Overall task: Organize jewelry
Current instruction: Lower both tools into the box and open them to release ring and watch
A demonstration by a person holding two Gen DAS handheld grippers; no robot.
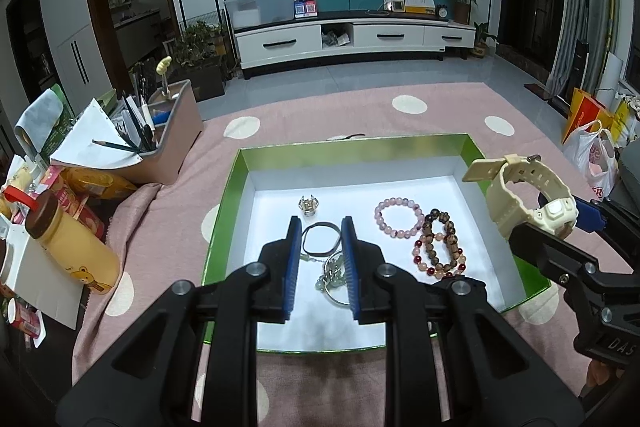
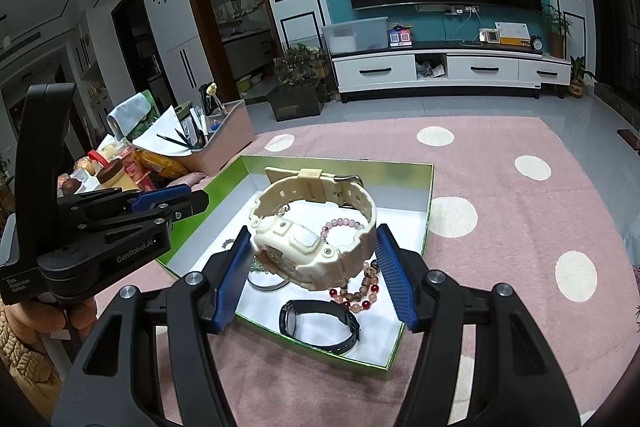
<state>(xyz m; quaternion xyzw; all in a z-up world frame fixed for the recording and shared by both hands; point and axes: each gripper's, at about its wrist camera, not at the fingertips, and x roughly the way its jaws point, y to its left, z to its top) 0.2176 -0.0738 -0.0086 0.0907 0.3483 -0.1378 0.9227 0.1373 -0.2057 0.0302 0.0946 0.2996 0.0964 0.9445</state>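
A cream digital watch (image 2: 312, 251) hangs above the box, with my right gripper (image 2: 313, 229) shut on its case. In the left wrist view the watch (image 1: 532, 203) and right gripper (image 1: 556, 223) show over the box's right edge. The green-rimmed box (image 1: 352, 147) with a white floor holds a pink bead bracelet (image 1: 399, 217), brown and red bead bracelets (image 1: 440, 247), a black band (image 1: 320, 239), a silver bangle (image 1: 334, 279) and a small metal piece (image 1: 309, 206). My left gripper (image 1: 322, 227) hovers over the band, narrowly open with nothing between its pads. A black watch (image 2: 320, 323) lies near the box's front.
The box sits on a pink cloth with pale dots (image 1: 408, 105). Left of it stand a pink pen holder (image 1: 176, 131), a yellow bottle (image 1: 76, 251) and snack packs. A plastic bag (image 1: 596, 163) lies at the far right.
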